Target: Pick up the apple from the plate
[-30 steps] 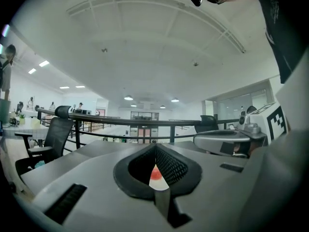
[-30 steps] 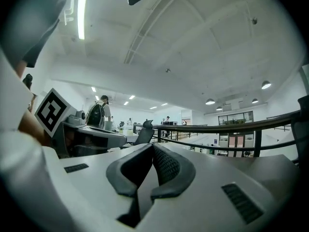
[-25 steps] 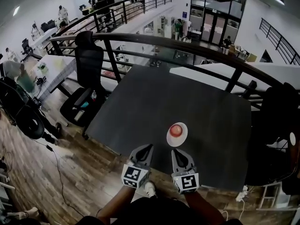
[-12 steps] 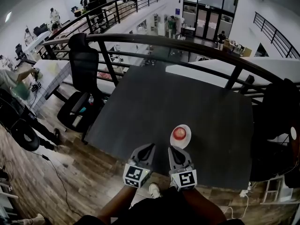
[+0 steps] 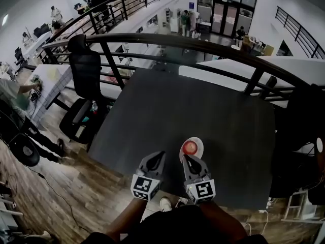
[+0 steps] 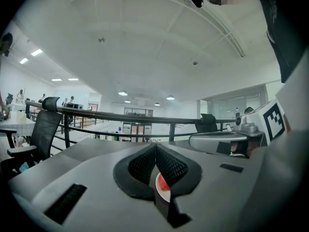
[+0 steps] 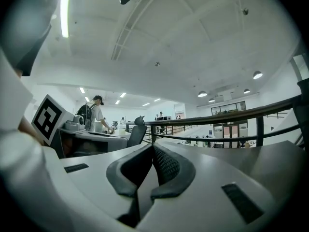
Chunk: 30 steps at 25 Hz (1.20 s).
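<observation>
A red apple (image 5: 189, 146) sits on a small white plate (image 5: 197, 143) near the front edge of the dark grey table (image 5: 203, 105). My right gripper (image 5: 186, 158) is shut and empty, its tip at the plate's near rim, just short of the apple. To its left, my left gripper (image 5: 160, 156) is also shut and empty, over the table's front edge. In the left gripper view the pads meet (image 6: 155, 146), and below them a sliver of the apple (image 6: 163, 184) and plate (image 6: 166, 196) shows. The right gripper view (image 7: 153, 146) shows neither apple nor plate.
A black railing (image 5: 203, 43) runs behind the table. A black office chair (image 5: 84, 70) stands at the left, and a dark bulky object (image 5: 304, 126) stands at the right. Wooden floor (image 5: 61, 197) lies below the front edge.
Both grippers have moved forward toward the plate, staying shut. The right one's tip now reaches the plate's near rim.
</observation>
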Each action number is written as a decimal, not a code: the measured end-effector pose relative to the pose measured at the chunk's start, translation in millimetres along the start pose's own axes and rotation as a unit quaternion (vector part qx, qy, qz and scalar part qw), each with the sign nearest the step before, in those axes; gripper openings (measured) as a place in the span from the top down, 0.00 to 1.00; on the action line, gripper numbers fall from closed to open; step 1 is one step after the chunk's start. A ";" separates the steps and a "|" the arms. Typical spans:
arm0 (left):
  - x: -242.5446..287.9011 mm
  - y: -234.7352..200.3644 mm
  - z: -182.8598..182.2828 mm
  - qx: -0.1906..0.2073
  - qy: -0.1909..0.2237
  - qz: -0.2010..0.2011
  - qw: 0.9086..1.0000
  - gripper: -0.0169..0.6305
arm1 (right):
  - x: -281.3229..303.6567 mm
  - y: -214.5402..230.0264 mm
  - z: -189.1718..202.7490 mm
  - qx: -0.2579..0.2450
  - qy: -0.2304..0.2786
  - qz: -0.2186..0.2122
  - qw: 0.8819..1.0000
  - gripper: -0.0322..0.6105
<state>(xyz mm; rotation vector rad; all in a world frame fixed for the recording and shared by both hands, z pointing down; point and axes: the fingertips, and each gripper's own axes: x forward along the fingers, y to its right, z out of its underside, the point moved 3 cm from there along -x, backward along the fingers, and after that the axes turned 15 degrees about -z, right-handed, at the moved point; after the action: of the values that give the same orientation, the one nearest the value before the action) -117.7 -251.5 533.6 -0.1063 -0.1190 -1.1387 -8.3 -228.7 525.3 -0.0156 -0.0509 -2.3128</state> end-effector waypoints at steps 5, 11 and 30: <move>21.7 12.1 -0.4 -0.002 -0.006 -0.001 1.000 0.94 | -7.8 28.0 4.1 0.007 -0.007 0.005 1.000 0.91; 38.9 24.7 3.0 0.003 -0.018 -0.007 1.000 0.94 | -16.8 49.3 19.3 0.000 -0.027 0.000 1.000 0.91; 71.0 9.5 29.0 0.008 -0.058 0.016 0.998 0.94 | -7.4 84.6 80.6 0.028 -0.105 0.039 0.993 0.91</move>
<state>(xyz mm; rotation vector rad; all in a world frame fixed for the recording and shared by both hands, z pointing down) -80.8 -307.1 572.6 -0.1596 -0.2282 -1.0988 58.6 -277.0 608.4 -0.2294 -0.2176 -2.2233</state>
